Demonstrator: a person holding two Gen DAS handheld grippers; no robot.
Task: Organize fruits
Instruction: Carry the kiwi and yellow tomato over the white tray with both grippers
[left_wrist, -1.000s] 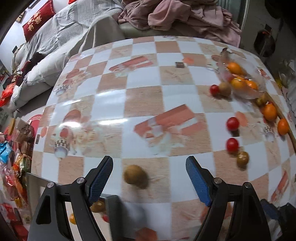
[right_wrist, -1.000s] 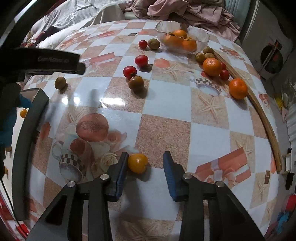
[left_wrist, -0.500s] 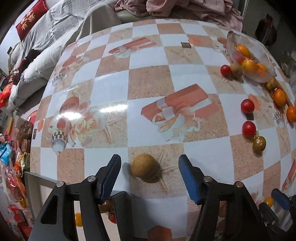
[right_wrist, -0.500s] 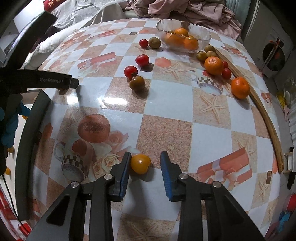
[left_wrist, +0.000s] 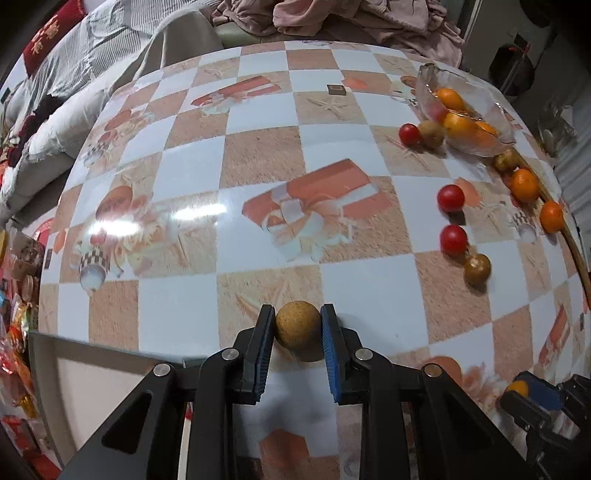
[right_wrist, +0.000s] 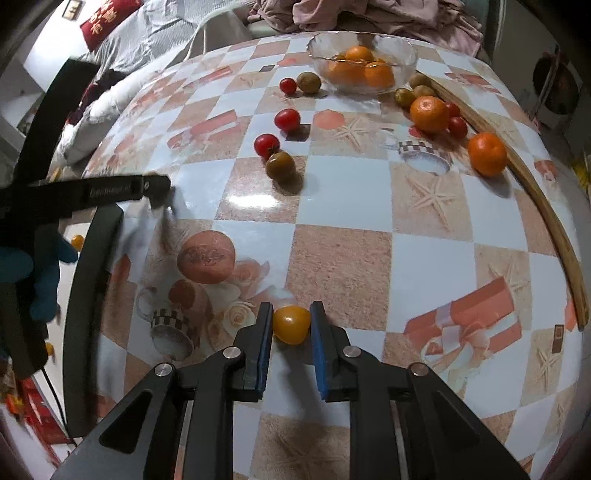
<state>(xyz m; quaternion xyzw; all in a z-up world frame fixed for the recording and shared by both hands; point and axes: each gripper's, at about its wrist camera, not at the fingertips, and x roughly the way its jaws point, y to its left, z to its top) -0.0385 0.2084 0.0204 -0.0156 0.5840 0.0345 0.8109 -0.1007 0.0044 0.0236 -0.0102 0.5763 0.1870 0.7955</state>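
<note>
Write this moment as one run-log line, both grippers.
left gripper: shut on brown round fruit | right gripper: shut on yellow tomato

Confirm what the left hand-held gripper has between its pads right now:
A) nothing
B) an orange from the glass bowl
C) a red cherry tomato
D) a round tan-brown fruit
D: in the left wrist view the left hand-held gripper has both blue pads pressed against the sides of the round tan-brown fruit on the table.
</note>
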